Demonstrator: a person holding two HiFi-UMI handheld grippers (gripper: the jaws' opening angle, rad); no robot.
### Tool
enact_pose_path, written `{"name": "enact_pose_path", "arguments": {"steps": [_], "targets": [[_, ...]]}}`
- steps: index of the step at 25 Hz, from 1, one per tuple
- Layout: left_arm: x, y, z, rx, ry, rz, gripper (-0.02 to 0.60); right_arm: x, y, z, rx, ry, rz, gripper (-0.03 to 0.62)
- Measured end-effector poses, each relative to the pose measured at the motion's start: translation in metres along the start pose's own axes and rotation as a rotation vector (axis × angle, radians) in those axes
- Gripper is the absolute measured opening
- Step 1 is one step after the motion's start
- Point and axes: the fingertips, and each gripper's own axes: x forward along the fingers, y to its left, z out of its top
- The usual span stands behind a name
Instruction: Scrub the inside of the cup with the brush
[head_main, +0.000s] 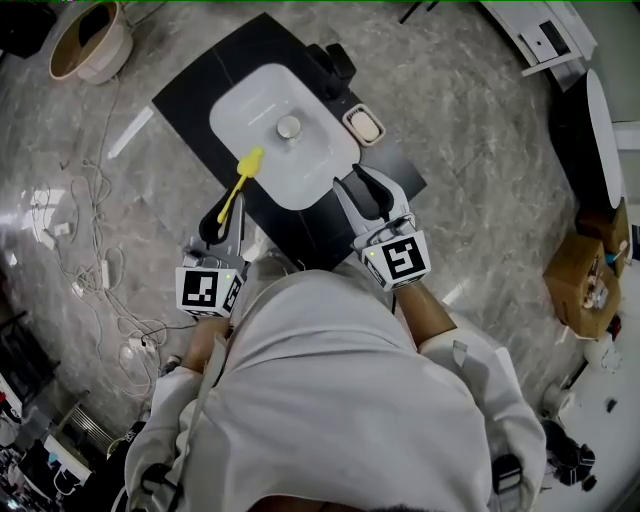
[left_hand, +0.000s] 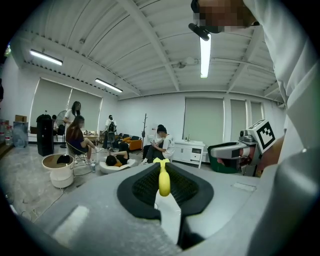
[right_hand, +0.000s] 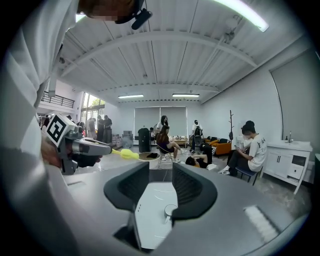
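Observation:
A yellow brush (head_main: 240, 182) sticks out of my left gripper (head_main: 222, 222), which is shut on its handle; the bristle head reaches over the front-left rim of a white basin (head_main: 250, 105). In the left gripper view the yellow brush (left_hand: 163, 181) stands pinched between the black pads. My right gripper (head_main: 358, 186) is open and empty at the basin's front-right edge. Between its jaws in the right gripper view (right_hand: 161, 182) lies the white basin (right_hand: 152, 200) with a small round metal piece (right_hand: 170, 210). The same round piece (head_main: 288, 126) sits mid-basin. No cup shows that I can tell.
The basin rests on a black counter (head_main: 195, 100). A small beige dish (head_main: 363, 124) and a black object (head_main: 335, 62) stand behind it on the right. Cables (head_main: 85, 240) trail over the marble floor at left. Several people sit across the room.

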Motion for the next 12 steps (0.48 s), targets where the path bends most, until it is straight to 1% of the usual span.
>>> {"name": "enact_pose_path", "arguments": {"steps": [5,12], "targets": [[0.006,0.007,0.001,-0.002,0.004,-0.002,0.037,0.007,-0.007,0.003,-0.008,0.005,-0.004,0.183],[0.009,0.014,0.0,-0.01,0.012,0.012,0.037,0.025,-0.012,-0.018,-0.011,0.079,0.015,0.183]]}}
